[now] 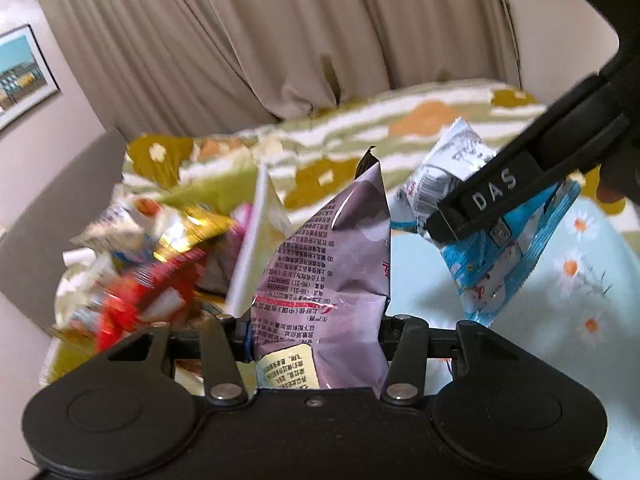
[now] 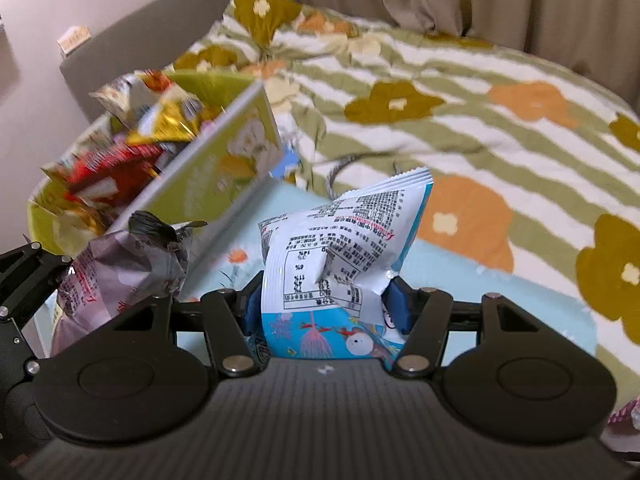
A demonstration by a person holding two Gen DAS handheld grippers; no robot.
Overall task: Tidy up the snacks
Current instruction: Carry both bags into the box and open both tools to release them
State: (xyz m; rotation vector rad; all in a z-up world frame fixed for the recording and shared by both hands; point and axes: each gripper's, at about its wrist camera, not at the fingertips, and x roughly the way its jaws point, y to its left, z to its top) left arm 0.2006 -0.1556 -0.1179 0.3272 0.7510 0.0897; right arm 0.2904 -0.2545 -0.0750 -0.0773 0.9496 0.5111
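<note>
Striped in green and white, with big orange and olive flowers, a quilt (image 2: 460, 120) covers the bed and fills most of the right wrist view; beige curtains (image 1: 280, 32) hang behind it. A pale blue cloth (image 2: 500, 280) with small daisies lies on the quilt beneath both grippers. At the left stands a green box (image 2: 216, 160), its near wall printed with pale shapes. Inside it is a blurred heap of snacks (image 2: 120, 148) in red, gold and white wrappers, rising above the rim.

Held up over the blue cloth, beside the box's near wall, a purple bag (image 1: 332, 272) sits between the fingers of the left gripper (image 1: 316, 336). Its jaws pinch the bag's lower part, and the bag's dark top corner points upward. Small print covers the face towards the camera.

Just to its right, a blue bag (image 2: 340, 256) is clamped in the right gripper (image 2: 324, 308). Blue pads press its sides, so the wrapper creases at the middle. Its white back panel with a printed table faces the camera, and its crimped top edge tilts to the right. In the left wrist view the same bag hangs beneath that gripper's black finger, clear of the cloth.
</note>
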